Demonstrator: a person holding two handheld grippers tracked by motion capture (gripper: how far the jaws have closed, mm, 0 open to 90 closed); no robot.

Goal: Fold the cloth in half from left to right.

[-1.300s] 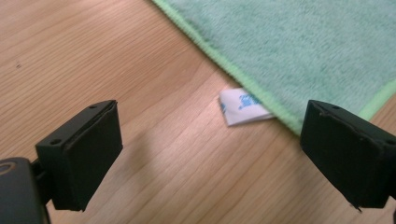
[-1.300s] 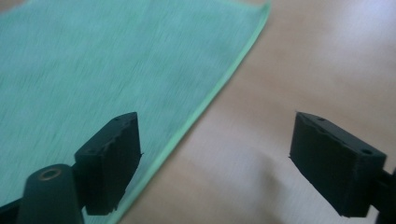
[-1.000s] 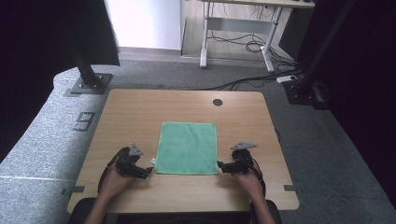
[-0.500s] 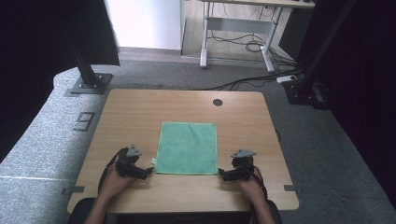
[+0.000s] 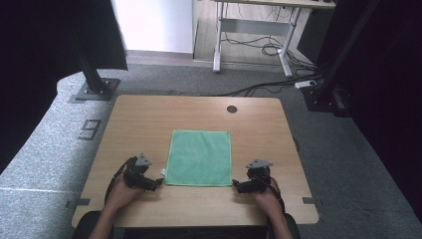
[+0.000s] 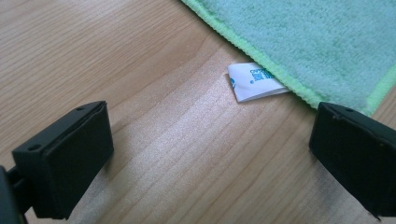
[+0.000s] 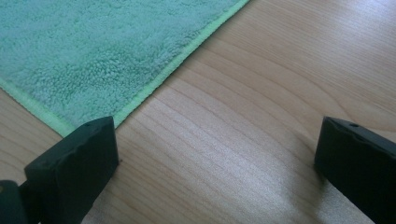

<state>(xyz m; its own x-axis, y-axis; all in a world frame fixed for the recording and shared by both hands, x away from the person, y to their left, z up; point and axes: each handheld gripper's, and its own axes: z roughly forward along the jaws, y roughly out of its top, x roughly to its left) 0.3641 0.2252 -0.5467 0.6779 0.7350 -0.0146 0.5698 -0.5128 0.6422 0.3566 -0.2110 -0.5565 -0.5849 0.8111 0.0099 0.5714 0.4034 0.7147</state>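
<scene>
1. Square green terry cloth (image 5: 200, 158): lies flat and spread out on the light wooden table (image 5: 149, 119), in the middle of its near half, with its edges roughly parallel to the table edges.
2. Small white folded label (image 6: 254, 81): sticks out from the cloth's hem onto bare wood, at the cloth's near left corner.
3. Left claw (image 5: 158, 182): rests low over the table just beside the cloth's near left corner. Jaws wide apart, nothing between them but bare wood; in the left gripper view the cloth corner lies just beyond the right-hand jaw.
4. Right claw (image 5: 235, 185): sits just beside the cloth's near right corner. Jaws have just been opening and stand wide, with bare wood between them; in the right gripper view the cloth corner reaches the left-hand jaw, contact uncertain.
5. Round dark hole (image 5: 231, 109): in the table's far part, well apart from the cloth.
</scene>
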